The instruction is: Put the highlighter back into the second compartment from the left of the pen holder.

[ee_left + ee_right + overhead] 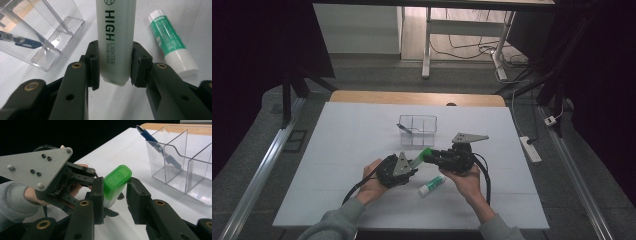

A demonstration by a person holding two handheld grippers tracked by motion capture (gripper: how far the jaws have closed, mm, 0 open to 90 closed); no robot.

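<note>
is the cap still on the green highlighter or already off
On. The green cap still sits on the highlighter, whose body the left hand-held gripper clamps; the right hand-held gripper brackets the cap.

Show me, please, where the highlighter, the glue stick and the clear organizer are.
highlighter (116, 37): left gripper view, on its pale printed barrel.
glue stick (172, 41): left gripper view, on its green label.
clear organizer (185, 162): right gripper view, on its middle divider wall.

White table (337, 165): clear organizer (417, 129), glue stick (432, 185) lying flat.
</note>
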